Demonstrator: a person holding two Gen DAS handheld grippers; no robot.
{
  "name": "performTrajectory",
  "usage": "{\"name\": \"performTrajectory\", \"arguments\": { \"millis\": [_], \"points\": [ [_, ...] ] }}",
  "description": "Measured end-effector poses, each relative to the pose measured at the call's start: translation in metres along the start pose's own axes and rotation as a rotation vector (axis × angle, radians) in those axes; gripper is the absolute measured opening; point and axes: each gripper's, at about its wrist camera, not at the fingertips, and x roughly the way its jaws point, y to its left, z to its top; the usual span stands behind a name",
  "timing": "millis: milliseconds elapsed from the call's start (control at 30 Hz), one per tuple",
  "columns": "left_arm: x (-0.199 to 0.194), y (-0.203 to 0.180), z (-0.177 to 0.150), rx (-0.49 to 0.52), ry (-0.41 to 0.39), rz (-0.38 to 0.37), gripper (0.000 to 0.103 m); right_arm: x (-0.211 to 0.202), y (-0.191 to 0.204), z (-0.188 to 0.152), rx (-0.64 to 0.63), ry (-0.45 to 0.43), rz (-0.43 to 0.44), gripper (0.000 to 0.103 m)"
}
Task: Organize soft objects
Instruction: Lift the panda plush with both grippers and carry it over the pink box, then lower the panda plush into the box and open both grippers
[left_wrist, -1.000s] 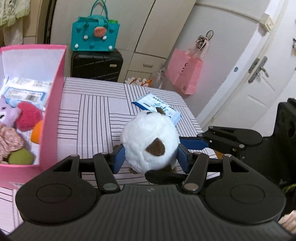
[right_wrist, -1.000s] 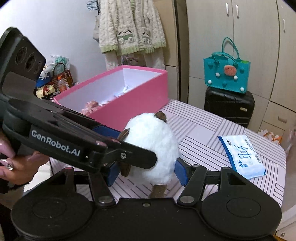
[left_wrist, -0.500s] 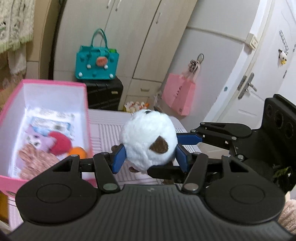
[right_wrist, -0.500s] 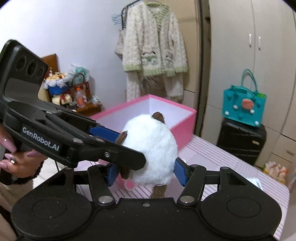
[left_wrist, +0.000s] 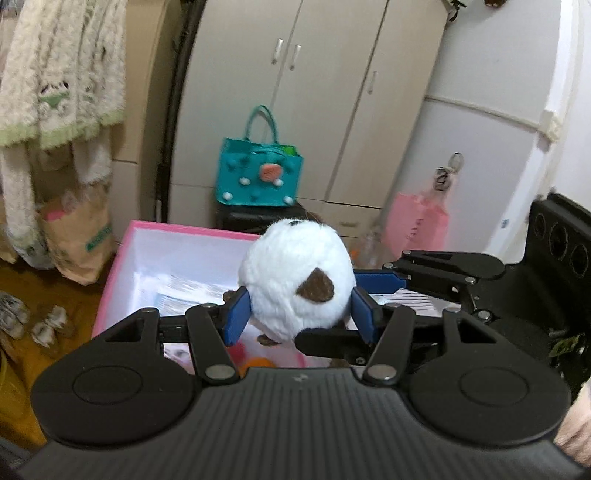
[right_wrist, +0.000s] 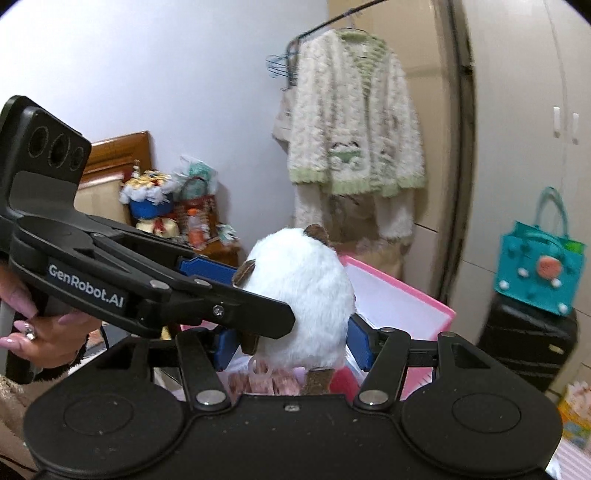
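A round white plush toy (left_wrist: 295, 280) with brown ears is held in the air by both grippers at once. My left gripper (left_wrist: 299, 314) is shut on its sides, and my right gripper (right_wrist: 291, 343) is shut on it from the other direction; the plush (right_wrist: 303, 295) fills the middle of the right wrist view. It hangs over the pink box (left_wrist: 122, 254), which holds several soft items and a packet. The box's far wall (right_wrist: 399, 295) shows behind the plush in the right wrist view.
A teal handbag (left_wrist: 258, 173) sits on a black suitcase (right_wrist: 524, 343) by the wardrobe. A pink paper bag (left_wrist: 417, 225) hangs at the right. A fluffy cardigan (right_wrist: 354, 122) hangs behind the box. Striped table surface (left_wrist: 413, 299) lies right of the box.
Both grippers have lifted the plush off the striped table and carried it left, so it now hangs over the pink box. Both grips stayed shut on it.
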Motion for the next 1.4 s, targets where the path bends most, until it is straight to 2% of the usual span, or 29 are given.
{"name": "performTrajectory", "arguments": {
  "millis": [100, 200, 533, 733, 833, 1100, 1167, 1233, 1333, 1400],
  "points": [
    [0.016, 0.017, 0.006, -0.016, 0.036, 0.029, 0.056, 0.023, -0.016, -0.003, 0.008, 0.002, 0.049, 0.064],
    [0.040, 0.033, 0.012, -0.030, 0.084, 0.051, 0.056, 0.046, -0.023, -0.006, 0.004, 0.020, 0.050, 0.064],
    [0.114, 0.097, 0.008, -0.160, 0.167, 0.036, 0.058, 0.113, -0.034, -0.006, -0.161, 0.148, -0.080, 0.063],
    [0.149, 0.114, 0.004, -0.178, 0.232, 0.050, 0.057, 0.140, -0.042, -0.011, -0.210, 0.222, -0.111, 0.063],
    [0.160, 0.118, 0.003, -0.187, 0.271, 0.043, 0.049, 0.150, -0.048, -0.013, -0.178, 0.236, -0.139, 0.062],
    [0.176, 0.127, 0.005, -0.212, 0.304, 0.046, 0.041, 0.167, -0.050, -0.014, -0.233, 0.285, -0.176, 0.062],
    [0.179, 0.126, 0.008, -0.210, 0.300, 0.056, 0.040, 0.166, -0.050, -0.014, -0.241, 0.283, -0.193, 0.062],
    [0.181, 0.123, 0.008, -0.200, 0.288, 0.080, 0.039, 0.164, -0.051, -0.013, -0.246, 0.255, -0.222, 0.067],
    [0.185, 0.126, 0.011, -0.228, 0.274, 0.060, 0.039, 0.159, -0.049, -0.016, -0.260, 0.195, -0.280, 0.067],
    [0.187, 0.127, 0.011, -0.238, 0.290, 0.054, 0.038, 0.155, -0.050, -0.019, -0.248, 0.192, -0.279, 0.067]
  ]
}}
